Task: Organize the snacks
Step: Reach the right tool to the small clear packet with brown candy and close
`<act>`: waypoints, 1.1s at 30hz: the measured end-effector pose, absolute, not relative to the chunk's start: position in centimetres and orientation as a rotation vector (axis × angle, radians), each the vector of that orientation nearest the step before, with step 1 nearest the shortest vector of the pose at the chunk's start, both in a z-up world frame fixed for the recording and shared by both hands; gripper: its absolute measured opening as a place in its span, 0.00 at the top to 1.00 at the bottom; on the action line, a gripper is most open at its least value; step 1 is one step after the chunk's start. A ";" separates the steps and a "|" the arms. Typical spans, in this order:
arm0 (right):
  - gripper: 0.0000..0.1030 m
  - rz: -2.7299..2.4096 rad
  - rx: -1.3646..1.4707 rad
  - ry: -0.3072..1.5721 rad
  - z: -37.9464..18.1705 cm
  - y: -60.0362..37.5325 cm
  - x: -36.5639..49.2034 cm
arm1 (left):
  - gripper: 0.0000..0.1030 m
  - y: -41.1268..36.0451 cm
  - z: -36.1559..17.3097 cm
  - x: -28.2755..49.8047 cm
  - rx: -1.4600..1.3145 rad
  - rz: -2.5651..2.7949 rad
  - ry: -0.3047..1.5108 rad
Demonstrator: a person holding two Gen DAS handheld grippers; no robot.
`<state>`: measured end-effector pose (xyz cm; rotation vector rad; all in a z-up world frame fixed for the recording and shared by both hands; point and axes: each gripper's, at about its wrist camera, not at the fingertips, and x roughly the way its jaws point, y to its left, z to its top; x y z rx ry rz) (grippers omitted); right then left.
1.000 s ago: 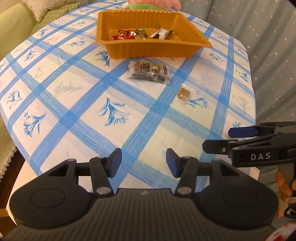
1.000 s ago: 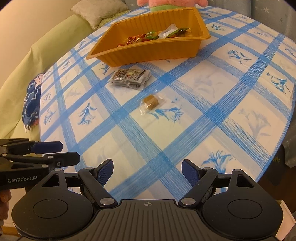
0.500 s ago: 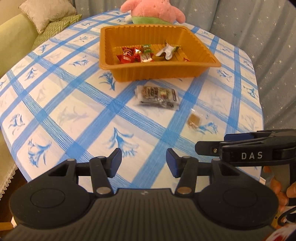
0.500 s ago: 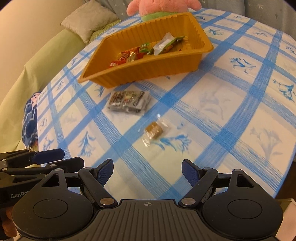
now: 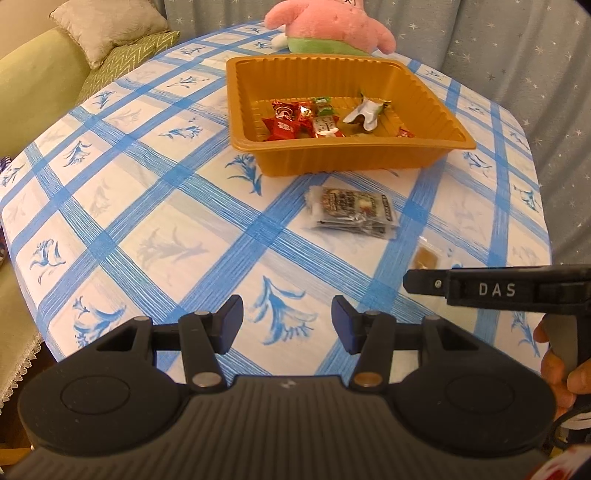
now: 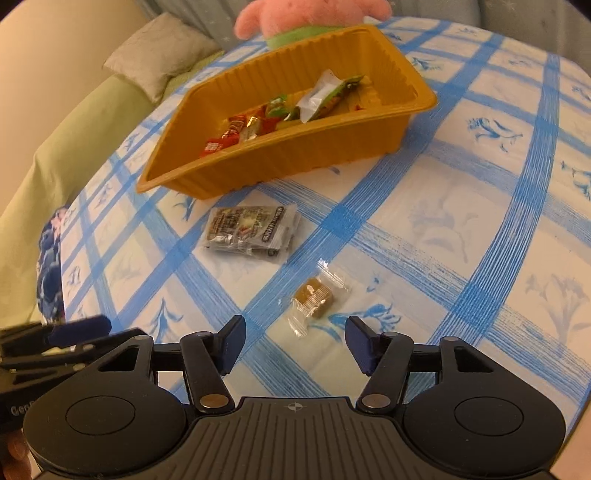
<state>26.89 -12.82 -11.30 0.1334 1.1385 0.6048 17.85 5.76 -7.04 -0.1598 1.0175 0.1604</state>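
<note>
An orange tray (image 5: 351,158) (image 6: 295,155) holds several wrapped snacks at the far side of the blue-checked table. In front of it lies a stack of dark snack packets (image 5: 354,210) (image 6: 251,229). A small brown candy in a clear wrapper (image 6: 314,299) (image 5: 424,258) lies nearer. My right gripper (image 6: 295,332) hovers just short of that candy, its jaws closing with nothing pressed between them. My left gripper (image 5: 287,314) is open and empty over bare cloth, left of the right gripper's finger (image 5: 424,286).
A pink plush toy (image 5: 332,26) sits behind the tray. A green sofa (image 5: 37,81) with a cushion (image 5: 107,29) runs along the left. A starry blue cloth (image 5: 535,55) hangs at the right, past the table's edge. A dark patterned cloth (image 6: 48,266) lies left.
Both grippers have moved forward toward the tray and the loose snacks. The right jaws have narrowed, and the brown candy now lies just ahead of its fingertips.
</note>
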 end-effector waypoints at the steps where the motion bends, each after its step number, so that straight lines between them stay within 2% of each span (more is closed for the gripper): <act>1: 0.42 0.600 0.131 1.139 -11.3 -12.6 27.1 | 0.52 5.8 -7.0 18.0 -0.160 0.160 1.016; 8: 0.51 0.601 0.076 1.100 -11.4 -11.2 27.7 | 0.52 6.1 -7.3 18.8 -0.143 0.138 1.008; 14: 0.62 0.621 -0.101 0.998 -11.8 -9.7 26.3 | 0.51 6.0 -7.7 19.5 -0.102 0.100 1.005; 20: 0.66 0.615 -0.165 0.953 -12.3 -9.2 25.7 | 0.49 5.6 -8.3 20.4 -0.049 0.051 1.005; 21: 0.68 0.613 -0.173 0.947 -12.3 -9.2 25.7 | 0.49 5.6 -8.4 20.7 -0.042 0.040 1.005; 22: 0.76 0.611 -0.192 0.937 -12.3 -9.1 25.7 | 0.49 5.5 -8.4 20.9 -0.033 0.029 1.002; 23: 0.79 0.604 -0.214 0.927 -12.3 -9.1 25.7 | 0.49 5.4 -8.5 21.1 -0.022 0.018 0.999; 33: 0.79 0.558 -0.152 0.948 -12.2 -12.1 26.9 | 0.38 4.1 -10.0 24.3 0.116 -0.075 0.980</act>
